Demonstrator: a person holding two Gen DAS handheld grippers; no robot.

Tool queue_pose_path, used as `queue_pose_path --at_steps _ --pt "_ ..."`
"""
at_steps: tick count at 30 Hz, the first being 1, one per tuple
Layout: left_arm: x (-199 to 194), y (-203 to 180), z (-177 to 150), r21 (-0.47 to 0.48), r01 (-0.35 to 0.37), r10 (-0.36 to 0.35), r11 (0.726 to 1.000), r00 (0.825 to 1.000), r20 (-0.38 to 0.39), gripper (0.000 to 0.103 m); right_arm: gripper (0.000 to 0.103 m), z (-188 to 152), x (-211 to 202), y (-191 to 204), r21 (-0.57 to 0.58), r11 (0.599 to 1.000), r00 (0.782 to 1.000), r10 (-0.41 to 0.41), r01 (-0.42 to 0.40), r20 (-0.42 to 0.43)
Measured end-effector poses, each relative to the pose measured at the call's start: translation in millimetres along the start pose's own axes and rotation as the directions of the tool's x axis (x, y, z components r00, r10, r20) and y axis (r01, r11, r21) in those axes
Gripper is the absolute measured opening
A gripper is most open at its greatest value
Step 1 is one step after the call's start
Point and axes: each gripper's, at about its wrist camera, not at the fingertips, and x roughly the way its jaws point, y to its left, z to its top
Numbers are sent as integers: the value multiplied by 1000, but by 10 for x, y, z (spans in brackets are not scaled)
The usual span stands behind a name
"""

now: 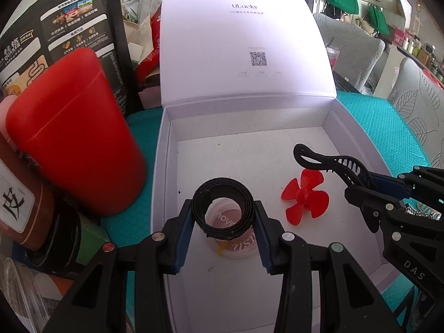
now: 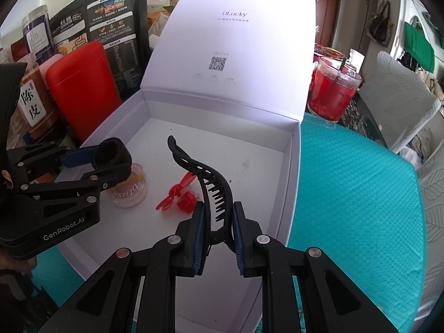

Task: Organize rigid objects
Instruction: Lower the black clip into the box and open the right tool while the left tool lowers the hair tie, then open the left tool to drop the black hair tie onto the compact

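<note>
The left hand-held gripper (image 1: 224, 219) occupies the lower centre of the left wrist view, its blue pads clamped on either side of a black ring (image 1: 223, 206). The ring is held above the floor of the open white box (image 1: 277, 291), directly over a small round pink container (image 1: 236, 245) that stands on the box floor. In the right wrist view the same gripper (image 2: 111, 163) enters from the left edge with the ring (image 2: 112, 155) between its pads, the pink container (image 2: 130, 190) just below and behind it.

The right hand-held gripper (image 2: 217, 222) sits at lower centre of its own view, pads pressed together on the base of a black hair clip (image 2: 208, 183). The clip curves upward toward the frame centre, its teeth facing right. In the left wrist view this gripper (image 1: 358, 179) enters from the right edge, and the clip (image 1: 322, 159) projects leftward over the box floor.

A red propeller (image 1: 305, 197) lies on the box floor at right of centre in the left wrist view, near the clip but not visibly touching it; in the right wrist view it (image 2: 177, 193) lies between the pink container and the clip.

The box lid (image 1: 247, 41) stands upright at the rear. The box rests on a desk covered with a teal mat (image 2: 355, 194). A red canister (image 1: 75, 136) stands on the desk just left of the box. A glass of red drink (image 2: 331, 94) stands at the upper right of the right wrist view, beyond the box corner.
</note>
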Motion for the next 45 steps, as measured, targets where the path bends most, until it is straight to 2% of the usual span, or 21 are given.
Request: queue_pose_path --at_steps 5,8,14,22,35,45 --pt "2 -12 24 -6 33 -33 999 999 -6 41 21 -2 24 -5 9 1000 1000 2 -2 -8" --pt "3 -14 35 -16 47 -47 999 999 -14 41 30 6 2 -17 16 1000 1000 2 -2 -3" --pt "-68 -19 44 -18 11 -11 1000 1000 -4 42 31 6 -90 -25 15 1000 1000 -5 5 8" --pt "-268 -31 90 -25 -1 2 1000 1000 28 45 31 -16 -290 -39 11 1000 999 -20 20 36" --pt "-781 -103 217 -18 -3 5 1000 992 124 45 31 57 -812 -56 14 999 990 -52 51 129" --pt "-1136 -144 145 -22 -11 14 1000 983 185 45 31 -30 -1131 -25 21 998 980 -62 59 187"
